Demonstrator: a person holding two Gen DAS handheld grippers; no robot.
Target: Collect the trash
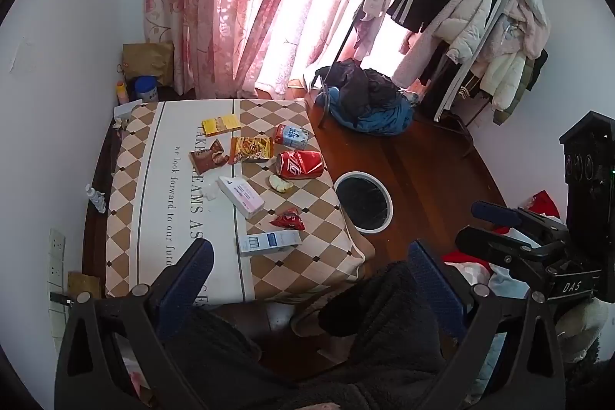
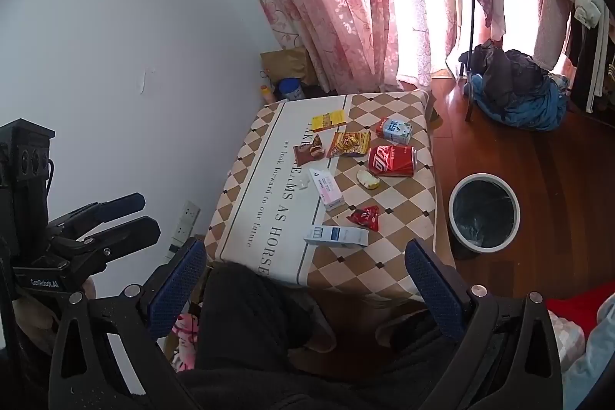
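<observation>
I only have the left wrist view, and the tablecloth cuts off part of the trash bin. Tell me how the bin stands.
Observer: The right wrist view shows the whole trash bin. It has a white wall and a dark liner, and it stands upright on the floor beside the table.
Operator: Now describe my left gripper from outside.
Observer: The left gripper is seen side-on against the white wall, left of the table. Its fingers are parted and there is nothing between them.
</observation>
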